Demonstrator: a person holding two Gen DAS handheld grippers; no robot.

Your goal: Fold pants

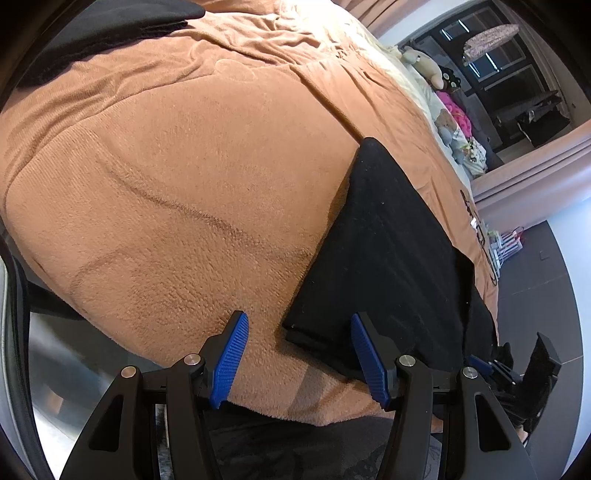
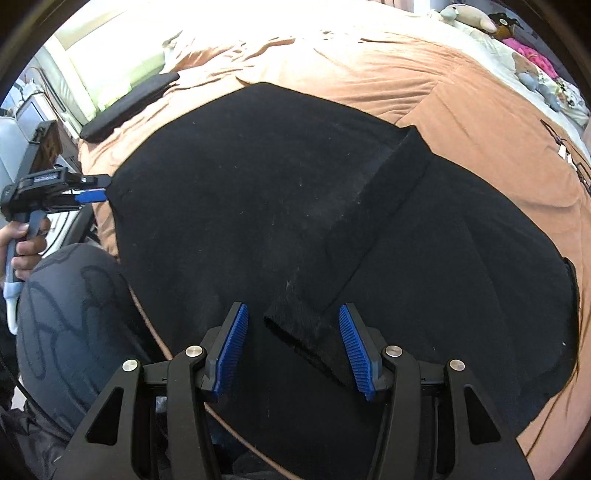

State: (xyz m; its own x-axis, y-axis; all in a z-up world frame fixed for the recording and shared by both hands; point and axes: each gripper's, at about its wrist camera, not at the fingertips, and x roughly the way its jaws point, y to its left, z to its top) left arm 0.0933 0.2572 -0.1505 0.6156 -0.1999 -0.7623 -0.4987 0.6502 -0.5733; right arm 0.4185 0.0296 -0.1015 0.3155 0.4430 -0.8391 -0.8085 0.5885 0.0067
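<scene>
Black pants (image 2: 277,206) lie spread flat on a brown fleece blanket (image 1: 184,166) on a bed. A narrow folded band of the pants (image 2: 369,221) runs diagonally across them. Its end lies between the blue pads of my right gripper (image 2: 292,307), which stands open without pressing on it. In the left wrist view the pants (image 1: 388,258) fill the lower right, and their near corner lies between the fingers of my open left gripper (image 1: 299,315). The right wrist view shows the left gripper (image 2: 103,187) at the pants' left corner, held by a hand (image 2: 26,240).
A second folded black garment (image 2: 125,107) lies near the bed's far left edge. Plush toys (image 2: 469,16) and bright cloth line the far right side. A person's knee in dark patterned trousers (image 2: 74,295) presses against the bed's near edge. Dark floor (image 1: 535,277) lies beyond.
</scene>
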